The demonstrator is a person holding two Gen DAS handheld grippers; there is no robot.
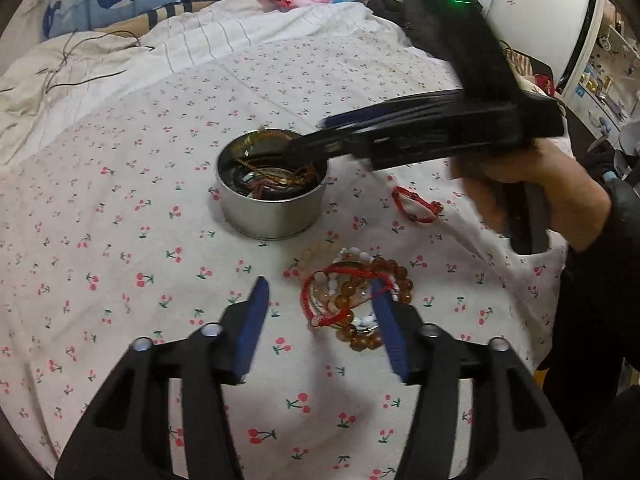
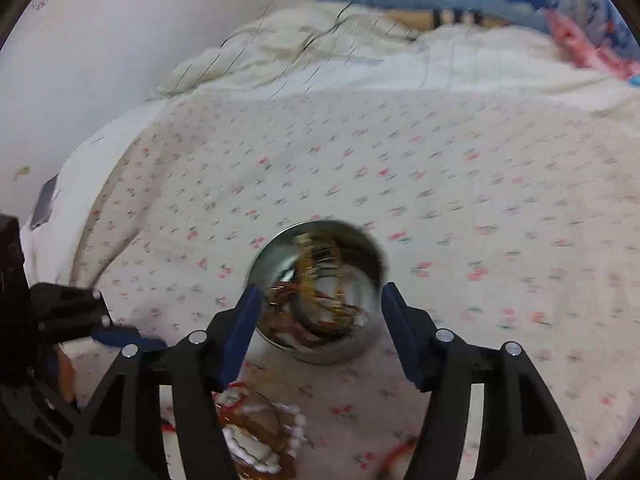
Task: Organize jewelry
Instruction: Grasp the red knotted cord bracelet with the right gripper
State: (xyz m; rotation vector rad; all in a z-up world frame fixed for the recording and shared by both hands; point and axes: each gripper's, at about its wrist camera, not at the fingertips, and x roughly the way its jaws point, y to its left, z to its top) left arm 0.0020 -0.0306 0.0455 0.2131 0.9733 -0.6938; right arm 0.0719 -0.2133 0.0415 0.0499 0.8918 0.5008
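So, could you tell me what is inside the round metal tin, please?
The metal tin holds tangled jewelry: gold chains, dark and reddish cords. The right gripper covers part; lower layers are hidden.

— How is the left hand-held gripper (image 1: 320, 304) set?
— Fingers spread wide, nothing between them, pointing forward and down.
— And the right hand-held gripper (image 2: 320, 300)?
— Also spread wide and unloaded, gripped by the person's right hand (image 1: 528, 188).

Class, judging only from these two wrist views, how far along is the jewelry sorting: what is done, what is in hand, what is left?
Done: the round silver metal tin already holds tangled chains and cords. In hand: nothing visible; the right gripper is open above the tin, and the left gripper is open over the pile of amber and white beaded bracelets. Left: that pile and the red cord bracelet on the cherry-print sheet.
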